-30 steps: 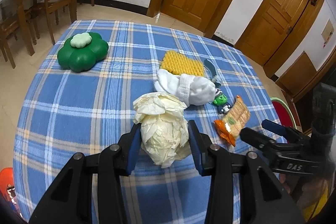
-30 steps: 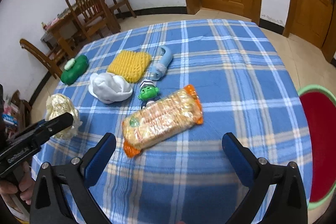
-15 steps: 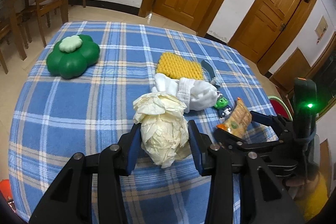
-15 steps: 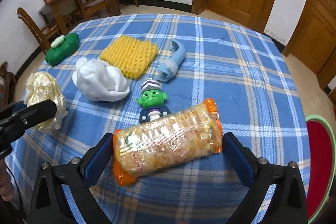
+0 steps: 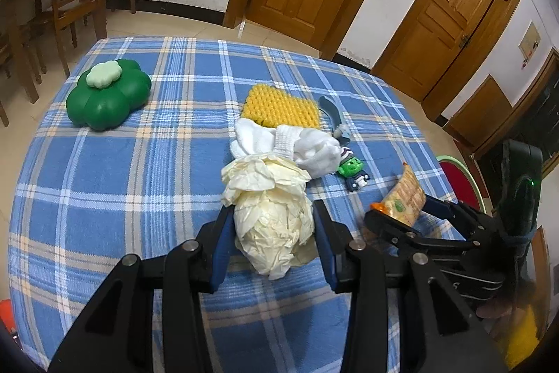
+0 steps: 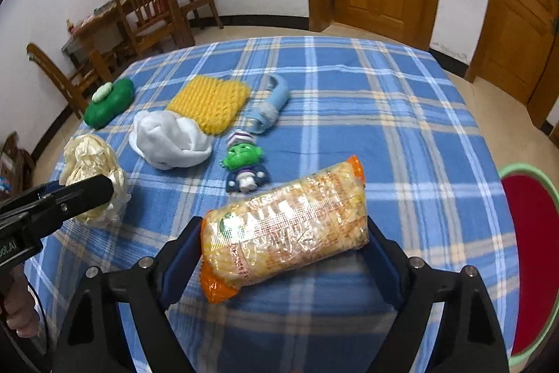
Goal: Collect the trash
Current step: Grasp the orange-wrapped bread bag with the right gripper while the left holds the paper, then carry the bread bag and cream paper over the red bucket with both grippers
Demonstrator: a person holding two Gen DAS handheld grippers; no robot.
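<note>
The left hand-held gripper (image 5: pixel 272 235) held the crumpled paper wad (image 5: pixel 270 215) at the worktop's (image 6: pixel 401 114) near edge. The right hand-held gripper (image 6: pixel 283 250) was closing around the snack packet (image 6: pixel 284 226), pads not clearly pressing. Next, I judged, came firm closure, then lifting toward the red bin (image 6: pixel 534 264) beside the worktop.

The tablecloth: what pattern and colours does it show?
Blue plaid with white and tan stripes on the tablecloth, clearest in the right wrist view.

My left camera looks down close over the table's (image 5: pixel 104 184) near edge. My right camera, beside it, shares the cloth's middle.
</note>
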